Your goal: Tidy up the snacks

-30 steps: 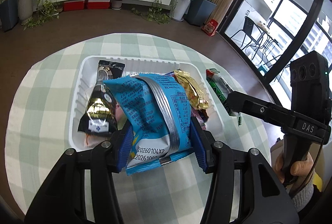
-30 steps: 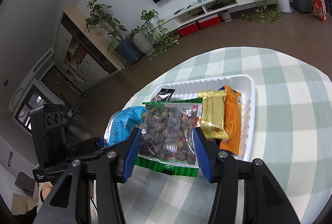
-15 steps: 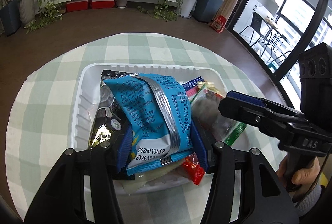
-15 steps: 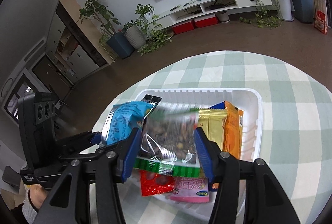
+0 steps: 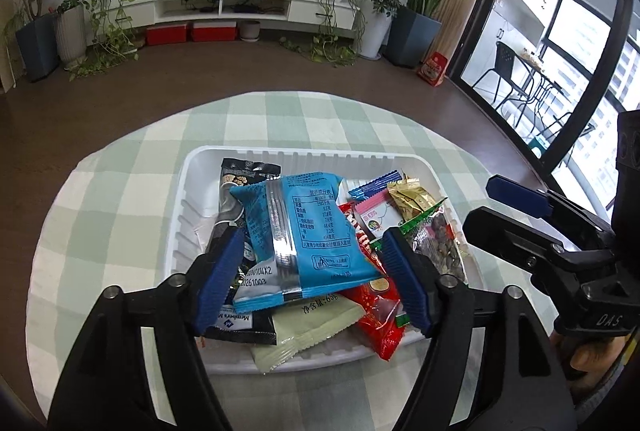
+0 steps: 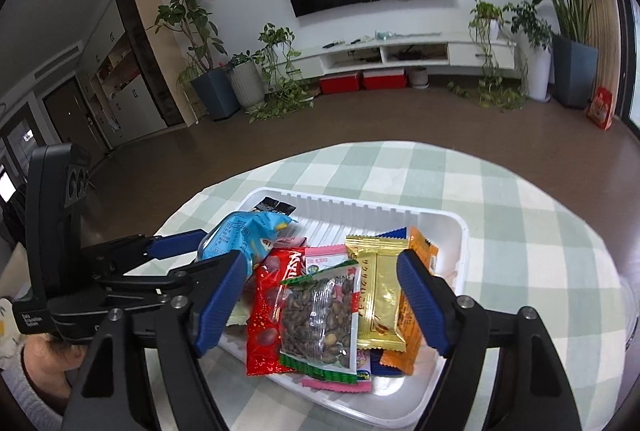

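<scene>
A white tray (image 5: pixel 188 191) (image 6: pixel 440 219) on the checked table holds several snack packets. A blue packet (image 5: pixel 304 235) (image 6: pixel 240 235) lies on top of the pile between the fingers of my left gripper (image 5: pixel 314 279), which is open and not touching it. A clear packet of seeds with green edges (image 6: pixel 320 315) (image 5: pixel 436 235) lies on a red packet (image 6: pixel 264 311), between the fingers of my right gripper (image 6: pixel 320 305), which is open too. A gold packet (image 6: pixel 378 291) and an orange one (image 6: pixel 404 347) lie to its right.
The green and white checked tablecloth (image 5: pixel 280 119) (image 6: pixel 520 231) covers a round table with brown floor around it. A black packet (image 5: pixel 240 171) and a pale green one (image 5: pixel 308 323) lie in the tray's left and near parts. Plants and a TV shelf stand far behind.
Both grippers carried their packets over the tray and opened. The blue packet and the seed packet now lie loose on the pile. Both grippers have drawn back a little.
</scene>
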`<action>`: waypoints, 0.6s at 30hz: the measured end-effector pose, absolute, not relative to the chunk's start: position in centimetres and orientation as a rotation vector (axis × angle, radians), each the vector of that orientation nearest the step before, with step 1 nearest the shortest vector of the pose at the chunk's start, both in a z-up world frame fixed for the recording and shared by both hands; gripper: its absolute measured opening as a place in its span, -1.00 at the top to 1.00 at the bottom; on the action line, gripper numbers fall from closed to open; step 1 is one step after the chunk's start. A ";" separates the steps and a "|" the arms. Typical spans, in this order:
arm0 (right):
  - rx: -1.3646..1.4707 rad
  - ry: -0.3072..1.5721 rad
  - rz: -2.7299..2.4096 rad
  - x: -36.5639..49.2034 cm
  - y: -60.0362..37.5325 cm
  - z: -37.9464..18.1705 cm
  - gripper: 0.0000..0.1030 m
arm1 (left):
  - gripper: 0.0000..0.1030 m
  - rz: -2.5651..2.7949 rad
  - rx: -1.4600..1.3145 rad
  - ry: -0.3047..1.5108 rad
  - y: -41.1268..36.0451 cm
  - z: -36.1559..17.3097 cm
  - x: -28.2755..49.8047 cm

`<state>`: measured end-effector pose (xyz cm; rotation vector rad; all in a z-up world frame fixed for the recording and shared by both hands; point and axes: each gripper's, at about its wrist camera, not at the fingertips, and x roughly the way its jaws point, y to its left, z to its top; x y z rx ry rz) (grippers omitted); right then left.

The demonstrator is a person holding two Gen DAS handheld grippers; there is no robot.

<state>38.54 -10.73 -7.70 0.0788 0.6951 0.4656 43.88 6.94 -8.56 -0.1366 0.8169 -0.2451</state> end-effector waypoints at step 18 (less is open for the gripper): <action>-0.003 0.592 0.418 33.3 -11.0 -5.3 -0.65 | -0.37 -0.222 -0.132 0.780 6.1 -7.3 37.5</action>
